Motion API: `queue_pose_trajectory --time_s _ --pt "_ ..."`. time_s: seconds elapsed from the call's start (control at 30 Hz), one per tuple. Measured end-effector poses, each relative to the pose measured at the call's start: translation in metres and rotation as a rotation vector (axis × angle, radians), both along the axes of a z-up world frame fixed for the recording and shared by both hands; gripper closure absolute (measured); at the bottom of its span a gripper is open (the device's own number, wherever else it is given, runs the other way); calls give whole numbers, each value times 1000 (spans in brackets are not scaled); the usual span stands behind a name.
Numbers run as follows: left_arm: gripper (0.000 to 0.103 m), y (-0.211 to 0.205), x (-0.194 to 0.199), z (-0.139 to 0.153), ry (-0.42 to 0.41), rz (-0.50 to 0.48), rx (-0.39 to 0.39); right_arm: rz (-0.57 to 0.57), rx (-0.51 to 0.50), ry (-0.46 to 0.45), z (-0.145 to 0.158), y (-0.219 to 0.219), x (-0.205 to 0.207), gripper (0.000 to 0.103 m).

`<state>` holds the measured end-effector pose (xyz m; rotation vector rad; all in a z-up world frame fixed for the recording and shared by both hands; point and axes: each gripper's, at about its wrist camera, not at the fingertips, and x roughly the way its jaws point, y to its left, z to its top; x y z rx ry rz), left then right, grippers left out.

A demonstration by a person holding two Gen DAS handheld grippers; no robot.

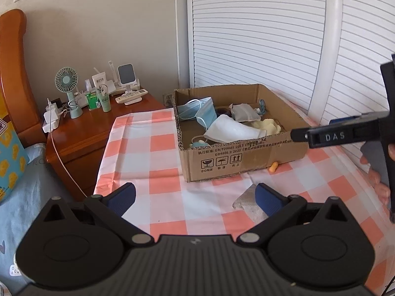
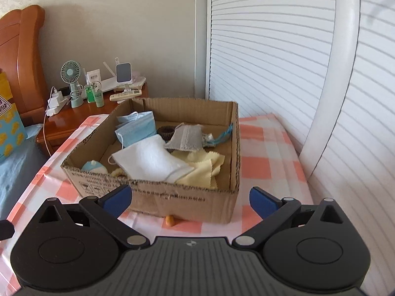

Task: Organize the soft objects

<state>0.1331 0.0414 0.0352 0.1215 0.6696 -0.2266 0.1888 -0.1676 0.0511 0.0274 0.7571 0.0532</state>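
On the checked tablecloth (image 1: 158, 113) sat the cardboard box (image 2: 172, 198), largest item: light, fairly stiff walls, long axis running from the near wall toward the slatted doors; best held by a wall edge. Inside, the white mask (image 2: 150, 159) lay on top, limp and near weightless, long axis slanting from near-left to right; would pinch a folded edge rather than its ear loop. Pale yellow cloth (image 2: 202, 170) was spread flat under it, floppy, corner grab. Blue masks (image 2: 135, 128) leaned on the left wall, grey pouch (image 2: 184, 137) toward the back. Outside the box: a grey soft piece (image 1: 246, 203) on the cloth just beside the left gripper (image 1: 195, 198), probably next to go in, and a small orange bit (image 2: 169, 220) at the box's near wall. Both grippers were spread wide, nothing between the fingers; right gripper (image 2: 190, 201) pointed at the box front.
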Motion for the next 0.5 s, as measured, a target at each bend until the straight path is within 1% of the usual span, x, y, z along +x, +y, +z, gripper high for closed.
queue_pose_trajectory --time_s 0.1,0.17,0.2,0.27,0.37,0.5 --pt "1 0 3 -3 9 0 5 40 31 11 -18 6 -11 3" --pt "1 0 5 -5 15 4 8 83 49 21 -29 14 -14 10" --pt "1 1 6 -6 17 7 8 104 59 27 -32 17 -14 12" --pt "1 3 9 -8 23 15 8 148 82 40 -39 24 -13 22" --pt "1 6 14 -11 33 30 9 189 97 58 -47 34 -8 29" --pt "1 8 21 -17 50 41 11 222 101 75 -55 44 2 30"
